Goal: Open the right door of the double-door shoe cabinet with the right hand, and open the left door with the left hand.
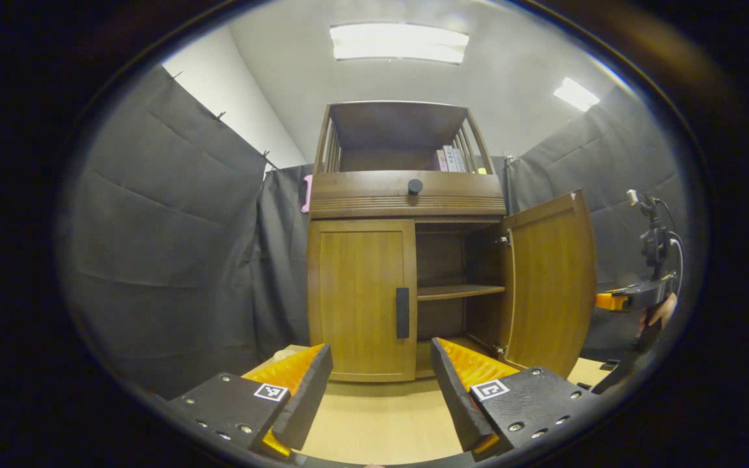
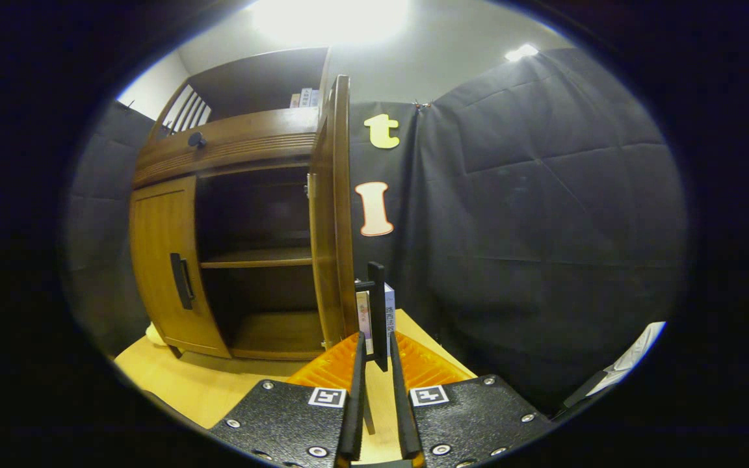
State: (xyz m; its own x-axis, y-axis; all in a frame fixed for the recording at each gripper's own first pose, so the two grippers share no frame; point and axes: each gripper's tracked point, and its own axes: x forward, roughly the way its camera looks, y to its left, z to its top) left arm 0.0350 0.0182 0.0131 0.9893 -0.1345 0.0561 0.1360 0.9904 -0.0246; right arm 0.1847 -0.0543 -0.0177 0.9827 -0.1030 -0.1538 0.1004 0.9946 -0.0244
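One door of the shoe cabinet (image 1: 407, 260) stood wide open and one was shut. The right door (image 1: 550, 279) had swung out to the side of the cabinet, and its dark handle (image 2: 378, 312) sat between the fingers of the right tongs (image 2: 378, 364). Those fingers were close together around the handle. They looked as if they were pinching it, though I could not be sure both sides were pressing.

The left door (image 1: 360, 296) was closed flat against the front of the cabinet. Its handle (image 1: 402, 312) ran up and down along the edge next to the open middle. The left tongs (image 1: 381, 383) hung in front of the cabinet, wide open, holding nothing, and well back from that handle. The cabinet stood on a pale worktop (image 1: 381, 422), with a shelf (image 1: 460, 292) showing inside it.

I thought the right half of the job looked done, so the left door came next. To do it well, the left tongs should go straight up to the left handle and keep wide until one finger is on each side of it. Then they should close firmly and pull out in a curve, the way the door swings on its hinge. Pulling straight back could make the handle slip out.
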